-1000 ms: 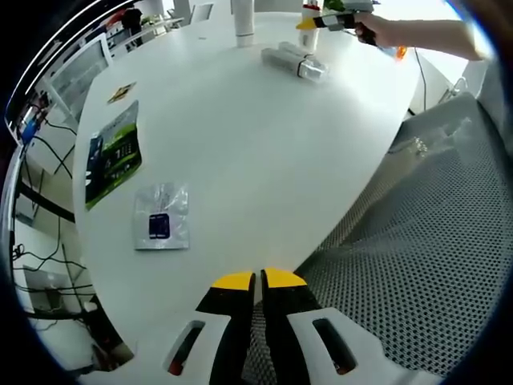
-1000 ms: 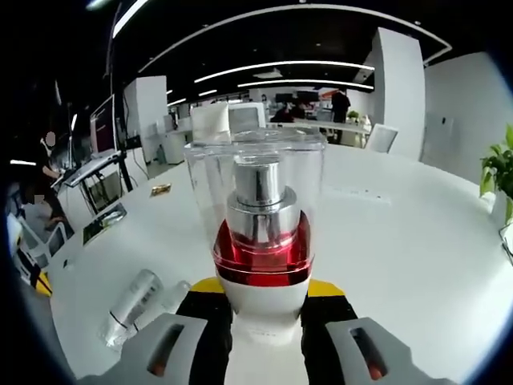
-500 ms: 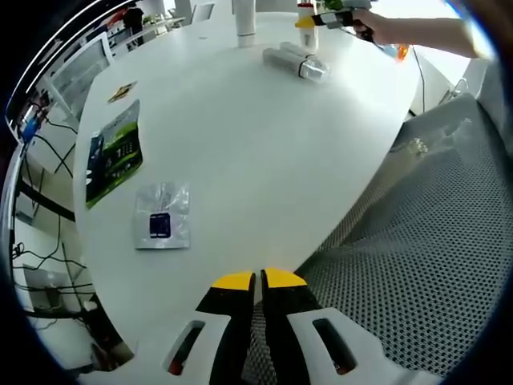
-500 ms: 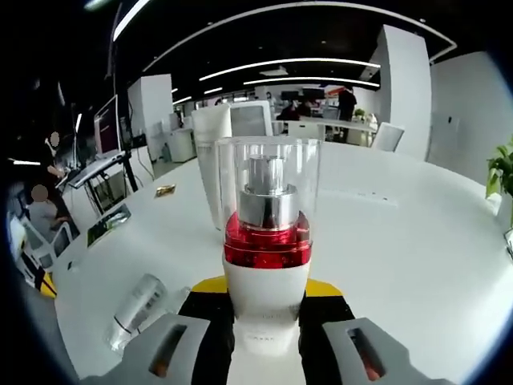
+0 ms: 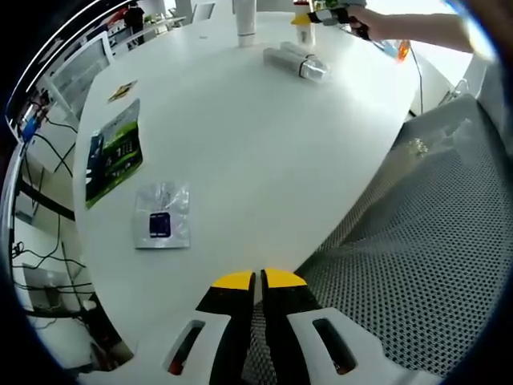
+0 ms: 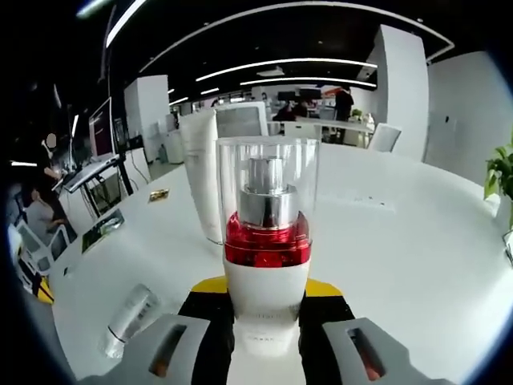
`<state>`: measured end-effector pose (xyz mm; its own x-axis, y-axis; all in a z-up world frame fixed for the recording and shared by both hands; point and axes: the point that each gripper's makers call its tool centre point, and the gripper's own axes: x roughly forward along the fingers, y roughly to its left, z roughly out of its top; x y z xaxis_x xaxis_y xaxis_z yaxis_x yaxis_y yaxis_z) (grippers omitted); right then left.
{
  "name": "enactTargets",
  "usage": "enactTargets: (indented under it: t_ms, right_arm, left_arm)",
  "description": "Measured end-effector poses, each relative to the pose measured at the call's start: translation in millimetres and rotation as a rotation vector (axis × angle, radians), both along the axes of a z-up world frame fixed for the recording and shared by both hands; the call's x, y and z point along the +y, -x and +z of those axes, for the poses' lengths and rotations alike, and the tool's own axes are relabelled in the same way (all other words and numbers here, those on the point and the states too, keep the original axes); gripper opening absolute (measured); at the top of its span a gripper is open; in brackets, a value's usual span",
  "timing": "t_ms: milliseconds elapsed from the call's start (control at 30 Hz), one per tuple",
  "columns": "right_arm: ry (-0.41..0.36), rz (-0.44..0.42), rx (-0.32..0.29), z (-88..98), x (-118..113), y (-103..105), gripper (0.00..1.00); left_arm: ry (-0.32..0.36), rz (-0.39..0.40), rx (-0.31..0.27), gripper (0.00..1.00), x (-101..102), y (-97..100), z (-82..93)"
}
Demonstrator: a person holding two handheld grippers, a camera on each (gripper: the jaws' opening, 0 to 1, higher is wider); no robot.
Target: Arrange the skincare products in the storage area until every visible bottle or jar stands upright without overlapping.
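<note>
My right gripper (image 6: 267, 298) is shut on a white pump bottle (image 6: 267, 241) with a red collar and a clear cap, held upright. A tall white bottle (image 6: 200, 186) stands just behind it to the left. A clear bottle (image 6: 128, 318) lies on its side on the table at the lower left. In the left gripper view these things sit at the far end of the white table (image 5: 240, 136): the tall white bottle (image 5: 244, 19), the lying clear bottle (image 5: 295, 62), and the right gripper (image 5: 325, 16) with the held bottle (image 5: 302, 21). My left gripper (image 5: 257, 282) is shut with nothing in it, at the near table edge.
A green packet (image 5: 112, 152) and a small clear sachet (image 5: 162, 216) lie on the table's left side. A mesh chair (image 5: 433, 241) stands by the near right edge. A person's hand (image 5: 401, 28) holds the right gripper. Cables hang left of the table.
The right gripper has shifted a little with the pump bottle; the tall white bottle now shows further left of it. The left gripper has not moved.
</note>
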<state>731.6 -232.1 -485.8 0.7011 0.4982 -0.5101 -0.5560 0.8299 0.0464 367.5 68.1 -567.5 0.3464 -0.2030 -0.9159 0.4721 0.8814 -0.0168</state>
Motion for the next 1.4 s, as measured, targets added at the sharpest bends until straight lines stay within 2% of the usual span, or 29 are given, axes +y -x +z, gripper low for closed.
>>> enactTargets:
  t_ms: [267,633,1033,1400]
  right_arm:
    - [-0.005,-0.001,-0.016,7.1,10,-21,0.25]
    - [-0.006,0.011,-0.026,4.7,24,-47,0.25]
    - [0.011,0.016,-0.035,-1.9,34,-61,0.25]
    - [0.010,0.007,-0.049,-3.2,39,-66,0.25]
  left_arm:
    - [0.000,0.004,0.000,0.00,0,-0.2,-0.3]
    - [-0.001,0.012,0.002,0.00,2,-0.7,-0.9]
    - [-0.001,0.021,0.005,0.00,3,-1.0,-1.4]
    - [0.001,0.021,0.006,0.00,2,-0.6,-1.5]
